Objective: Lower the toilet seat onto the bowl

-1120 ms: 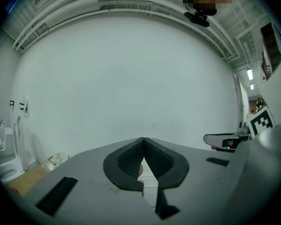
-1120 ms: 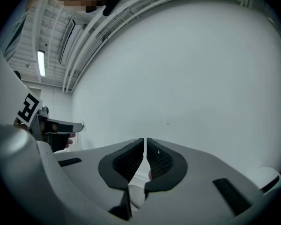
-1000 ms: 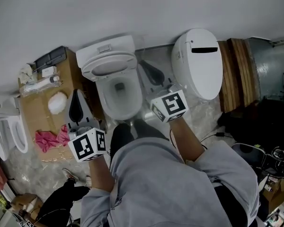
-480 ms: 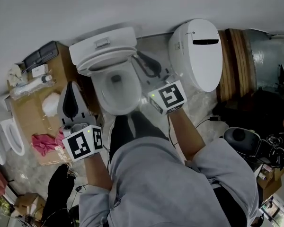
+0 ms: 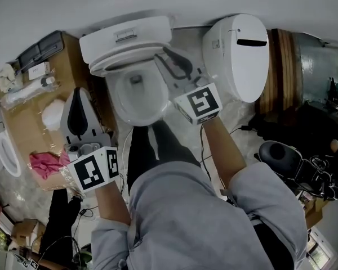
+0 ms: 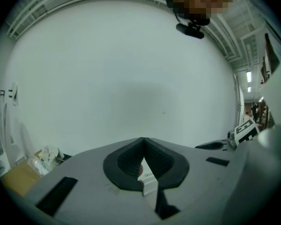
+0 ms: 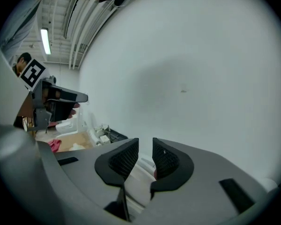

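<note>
Two marker cubes [image 5: 198,103], right tool [image 7: 145,142] jaws just opened, empty, beside toilet seat [image 5: 115,65]

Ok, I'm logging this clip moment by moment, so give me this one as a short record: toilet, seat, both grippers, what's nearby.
bowl: white, open to view
seat: looks raised at the tank end, not on the bowl
left gripper: shut, empty, left of the bowl
right gripper: jaws apart, just been opening, nothing between them; by the bowl's right rim
nearby: second toilet with its lid down, right; pink cloth on cardboard, left
</note>
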### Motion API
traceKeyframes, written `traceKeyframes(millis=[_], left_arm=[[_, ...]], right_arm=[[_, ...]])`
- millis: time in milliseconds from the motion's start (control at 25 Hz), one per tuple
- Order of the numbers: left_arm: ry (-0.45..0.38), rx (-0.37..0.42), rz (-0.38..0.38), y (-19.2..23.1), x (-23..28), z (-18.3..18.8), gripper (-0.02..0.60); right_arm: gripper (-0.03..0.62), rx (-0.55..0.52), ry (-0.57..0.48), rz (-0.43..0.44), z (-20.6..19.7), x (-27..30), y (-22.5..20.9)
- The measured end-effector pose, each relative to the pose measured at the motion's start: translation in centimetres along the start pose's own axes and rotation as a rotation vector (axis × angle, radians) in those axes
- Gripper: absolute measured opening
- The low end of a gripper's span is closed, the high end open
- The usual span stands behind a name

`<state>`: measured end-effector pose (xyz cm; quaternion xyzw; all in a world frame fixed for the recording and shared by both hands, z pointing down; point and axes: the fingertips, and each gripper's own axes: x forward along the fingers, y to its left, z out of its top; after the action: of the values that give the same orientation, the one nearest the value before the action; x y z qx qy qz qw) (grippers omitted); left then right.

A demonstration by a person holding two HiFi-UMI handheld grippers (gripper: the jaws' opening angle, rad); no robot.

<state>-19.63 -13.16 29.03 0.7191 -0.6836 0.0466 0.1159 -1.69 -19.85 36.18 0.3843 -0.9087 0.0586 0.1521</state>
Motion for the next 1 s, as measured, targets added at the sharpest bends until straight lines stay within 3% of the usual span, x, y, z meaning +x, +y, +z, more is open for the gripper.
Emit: traceKeyframes(millis=[1000], left_arm=[[0.087,-0.028,0.028,3.1,2.4,-6.6,0.0]], right_arm=[[0.12,-0.077,0.164,0.098,-9.2,6.8,0.3]])
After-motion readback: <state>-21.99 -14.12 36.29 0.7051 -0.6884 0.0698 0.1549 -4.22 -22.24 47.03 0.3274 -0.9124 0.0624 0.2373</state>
